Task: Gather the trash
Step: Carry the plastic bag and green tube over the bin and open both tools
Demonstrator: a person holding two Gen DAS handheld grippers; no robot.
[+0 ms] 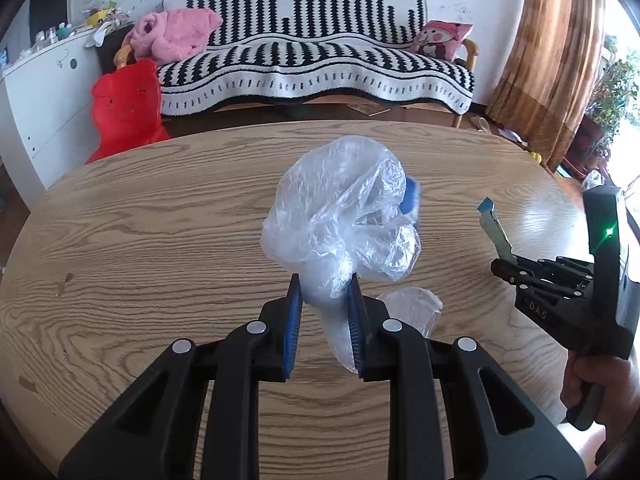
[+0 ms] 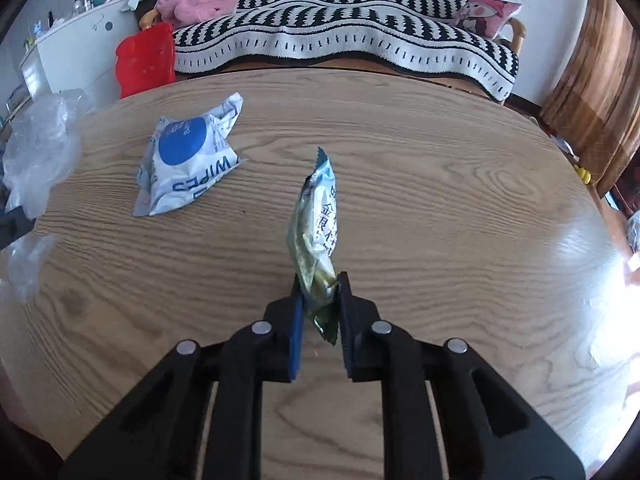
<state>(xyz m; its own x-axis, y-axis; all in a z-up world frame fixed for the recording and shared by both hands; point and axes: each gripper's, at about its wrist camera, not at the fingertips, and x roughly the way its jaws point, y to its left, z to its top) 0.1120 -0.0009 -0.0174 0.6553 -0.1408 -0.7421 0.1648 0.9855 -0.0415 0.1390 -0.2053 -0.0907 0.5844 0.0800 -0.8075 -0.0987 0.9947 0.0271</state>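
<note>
Landmark: round wood-grain table (image 2: 440, 184).

Left gripper (image 1: 323, 286): jaws narrow, blue pads pinching the gathered neck of a clear plastic bag (image 1: 340, 216). Bag is thin, crinkled, translucent white, ballooned into a loose puff above the pads, lifted off the table top. A tail of the film hangs below the pads. A second, smaller scrap of clear film (image 1: 412, 306) sits just right of the gripper, over the table; contact with the surface cannot be told.

Right gripper (image 2: 319, 290): jaws closed on the lower end of a snack wrapper (image 2: 318, 232). No earlier frame to compare. Wrapper is a narrow, creased foil sachet, pale green and white with printed characters, serrated teal top edge, standing nearly upright from the pads above the middle of the table.

Wipes packet (image 2: 188, 164): lies flat on the table, toward its far left part, well apart from both grippers. White, crumpled, large blue disc, word "WIPES" readable upside down.

A hand (image 1: 600, 384) holds the right gripper's grip at the table's right edge.
</note>
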